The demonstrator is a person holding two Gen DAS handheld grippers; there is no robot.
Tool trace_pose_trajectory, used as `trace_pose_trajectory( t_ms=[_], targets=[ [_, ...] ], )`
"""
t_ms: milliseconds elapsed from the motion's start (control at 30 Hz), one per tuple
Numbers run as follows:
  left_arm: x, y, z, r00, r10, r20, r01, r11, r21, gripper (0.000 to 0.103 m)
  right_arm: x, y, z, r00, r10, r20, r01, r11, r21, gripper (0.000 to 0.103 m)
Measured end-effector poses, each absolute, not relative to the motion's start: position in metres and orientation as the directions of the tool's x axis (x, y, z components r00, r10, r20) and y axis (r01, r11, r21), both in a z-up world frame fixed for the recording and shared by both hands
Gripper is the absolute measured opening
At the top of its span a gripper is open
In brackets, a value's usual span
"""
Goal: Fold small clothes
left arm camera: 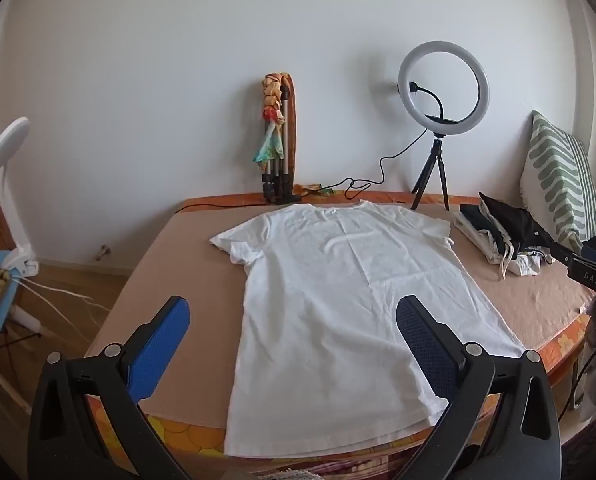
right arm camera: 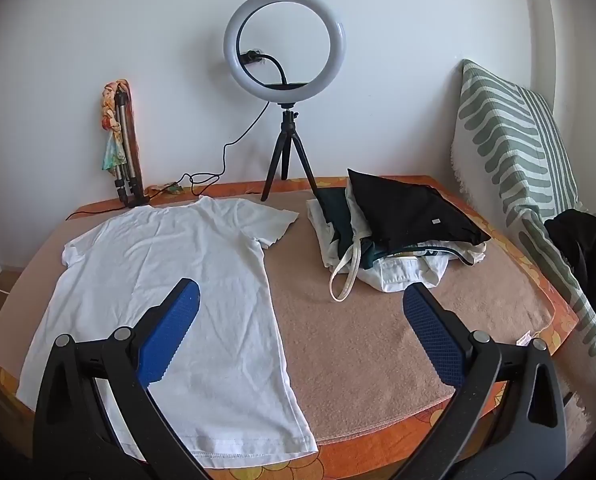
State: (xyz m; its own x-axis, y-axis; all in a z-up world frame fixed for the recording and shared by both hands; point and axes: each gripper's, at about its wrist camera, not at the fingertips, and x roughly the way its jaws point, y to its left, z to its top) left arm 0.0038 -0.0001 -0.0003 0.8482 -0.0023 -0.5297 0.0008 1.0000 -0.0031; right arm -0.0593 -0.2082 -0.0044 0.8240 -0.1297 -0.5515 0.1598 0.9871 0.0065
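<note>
- One white T-shirt (left arm camera: 338, 312) lies spread flat across the middle of the left wrist view, collar toward the top of the frame, hem at the bottom edge of the bed (left arm camera: 170, 392)
- In the right wrist view the same T-shirt (right arm camera: 170, 280) fills the left half of the frame; its cloth is lightly creased, both short sleeves spread outward, hem stitching visible at the lower centre
- The left gripper (left arm camera: 294, 340) hangs above the lower part of the shirt, jaws spread wide with nothing between them; its blue pads (left arm camera: 158, 352) sit at lower left and lower right of the frame
- The right gripper (right arm camera: 302, 328) also has its jaws wide apart and empty, one finger over the shirt, the other over the tan blanket (right arm camera: 378, 320)
- A pile of clothes (right arm camera: 394, 232), black on top of pale pieces, sits right of centre, near the shirt's sleeve but apart from it
- A ring light (right arm camera: 284, 46) on a small tripod stands at the top centre, against the wall
- A striped green and white cushion (right arm camera: 514, 148) leans at the right edge
</note>
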Motion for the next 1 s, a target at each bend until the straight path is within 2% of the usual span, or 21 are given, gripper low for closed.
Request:
trace_pose_trajectory(
  t_ms=[1000],
  targets=[
    [-0.004,0.005,0.011,0.869,0.007,-0.495,-0.018,1.0,-0.019,0.103,-0.058,-0.202,-0.006,0.824,-0.125,-0.553,0.157,0.988,0.011,0.103]
  ],
)
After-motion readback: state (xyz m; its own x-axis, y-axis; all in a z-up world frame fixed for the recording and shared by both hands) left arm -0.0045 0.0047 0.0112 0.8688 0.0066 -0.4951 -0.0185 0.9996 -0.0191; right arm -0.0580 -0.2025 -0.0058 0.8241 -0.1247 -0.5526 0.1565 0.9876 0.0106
